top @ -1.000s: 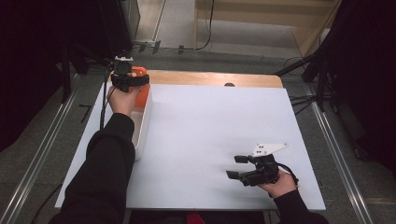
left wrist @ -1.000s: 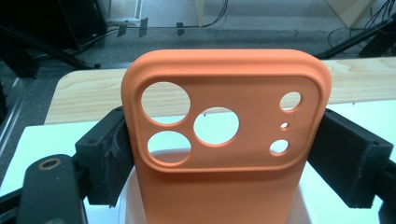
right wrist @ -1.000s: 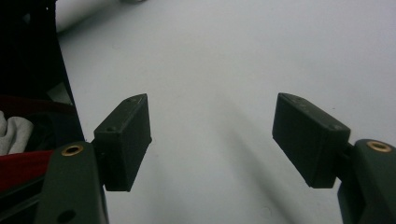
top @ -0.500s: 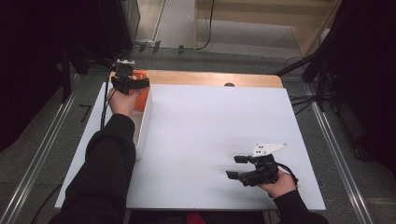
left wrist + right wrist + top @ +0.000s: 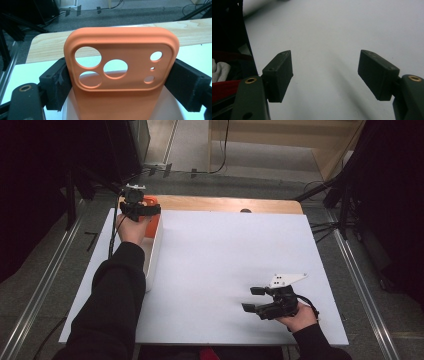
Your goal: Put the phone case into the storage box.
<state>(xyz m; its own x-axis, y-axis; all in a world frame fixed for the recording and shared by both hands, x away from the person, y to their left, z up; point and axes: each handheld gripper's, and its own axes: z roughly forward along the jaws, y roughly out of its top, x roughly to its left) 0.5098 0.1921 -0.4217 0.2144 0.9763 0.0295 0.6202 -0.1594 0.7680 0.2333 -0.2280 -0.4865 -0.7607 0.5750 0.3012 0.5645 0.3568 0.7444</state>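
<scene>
Held upright between the left gripper's (image 5: pixel 141 210) pads, the orange phone case (image 5: pixel 121 72) stands over the white bin's (image 5: pixel 153 255) far end, while the right gripper (image 5: pixel 256 299) rests wide and empty on the white tabletop (image 5: pixel 220 255) well away from that bin.

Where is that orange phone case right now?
The orange phone case stands upright between the left tongs at the table's far-left corner in the high view, above the far end of the white tray, beside the wooden strip.

Left arm stretched to the far left, left gripper (image 5: pixel 141 210) clamped on the case (image 5: pixel 120 75), right gripper (image 5: pixel 256 299) near right, low, jaws apart, empty.
</scene>
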